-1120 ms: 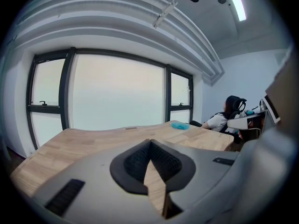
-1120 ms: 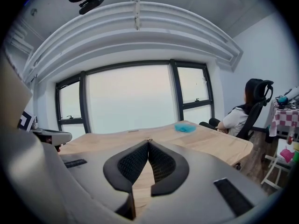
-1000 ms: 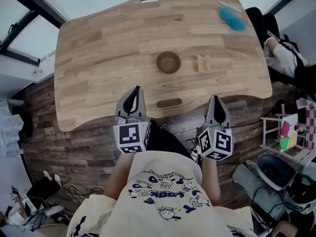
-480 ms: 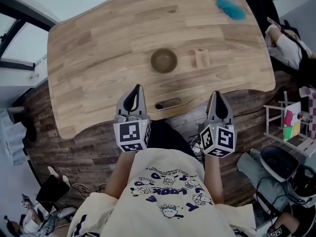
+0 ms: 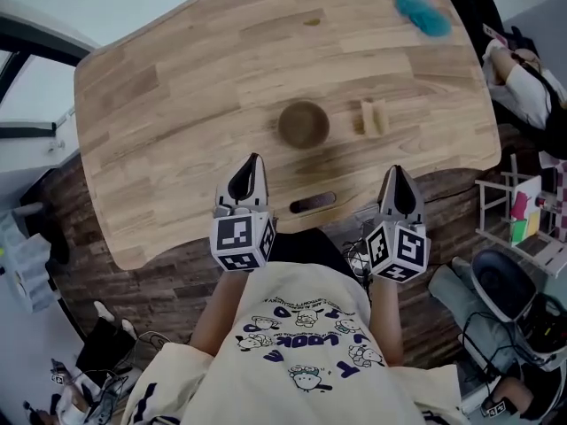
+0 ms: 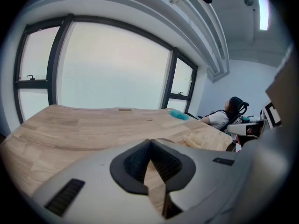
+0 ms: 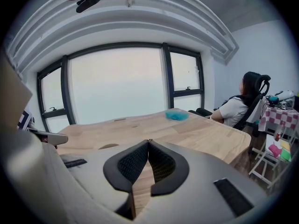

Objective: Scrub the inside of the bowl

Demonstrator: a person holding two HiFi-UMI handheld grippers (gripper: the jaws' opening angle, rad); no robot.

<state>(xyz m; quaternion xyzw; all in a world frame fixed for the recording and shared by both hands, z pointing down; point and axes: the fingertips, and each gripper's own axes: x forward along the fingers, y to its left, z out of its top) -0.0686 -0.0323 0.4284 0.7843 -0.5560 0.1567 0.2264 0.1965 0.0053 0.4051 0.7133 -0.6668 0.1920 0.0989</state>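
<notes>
Wooden table [image 5: 159, 113] carries bowl [image 5: 304, 124], its inside visible only overhead.

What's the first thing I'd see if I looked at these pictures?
Probably the two grey grippers, the left gripper and the right gripper, side by side at the near edge of a big wooden table, both shut and empty. Next comes the brown bowl in the table's middle, with a small wooden piece beside it. A bright turquoise fluffy thing lies at the far right corner.
</notes>
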